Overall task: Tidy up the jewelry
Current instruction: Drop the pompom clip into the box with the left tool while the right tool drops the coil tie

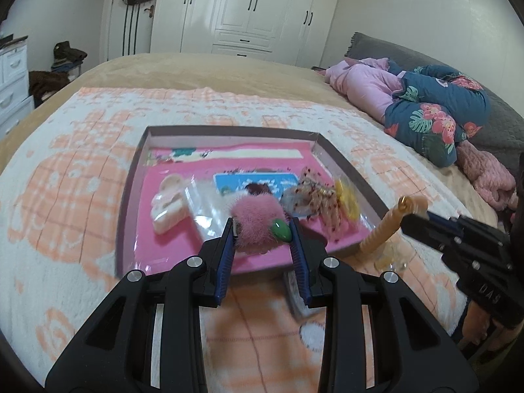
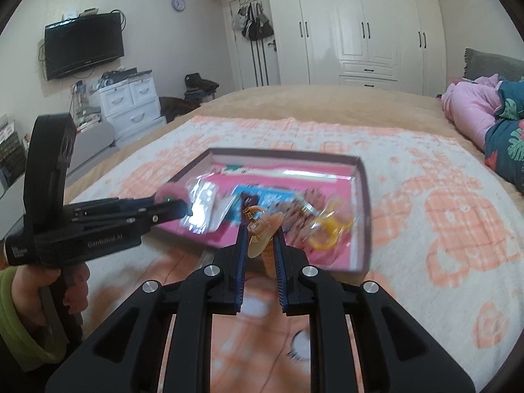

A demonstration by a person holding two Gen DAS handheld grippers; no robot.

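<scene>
Two handheld grippers work above a shallow dark-rimmed tray (image 1: 129, 177) with a pink floor, lying on a white and peach patterned blanket (image 1: 65, 170) spread over a bed.

Left wrist view: the left gripper (image 1: 262, 229) has its blue-padded fingers closed against the sides of a fluffy pink pom-pom hair clip (image 1: 253, 221) with a green oval bead, held over the tray's near edge. Inside the tray lie a pale claw hair clip (image 1: 168, 204) on the left, a clear plastic bag (image 1: 203, 203), a blue card (image 1: 258, 185), a dotted mesh bow (image 1: 322, 203) and a yellow ring-shaped piece (image 1: 348, 201) on the right. At the right, the right gripper (image 1: 406, 217) pinches a tan spiral-ribbed ornament (image 1: 383, 227) with a gold loop, just outside the tray's right corner. A pile of pink and floral bedding (image 1: 422, 111) lies farther back, before white wardrobes (image 1: 249, 9).

Right wrist view: the right gripper (image 2: 260, 232) is clamped on the tan spiral-ribbed ornament (image 2: 262, 234), poised over the tray's (image 2: 362, 203) near edge. The tray contents are blurred; the yellow ring-shaped piece (image 2: 327, 229) shows right of the fingers. At the left, a hand (image 2: 49, 290) in a green sleeve grips the left gripper (image 2: 178, 208), whose tips hold the fluffy pink pom-pom hair clip (image 2: 172, 195) at the tray's left side. A wall television (image 2: 83, 44) and white drawers (image 2: 129, 104) stand behind.
</scene>
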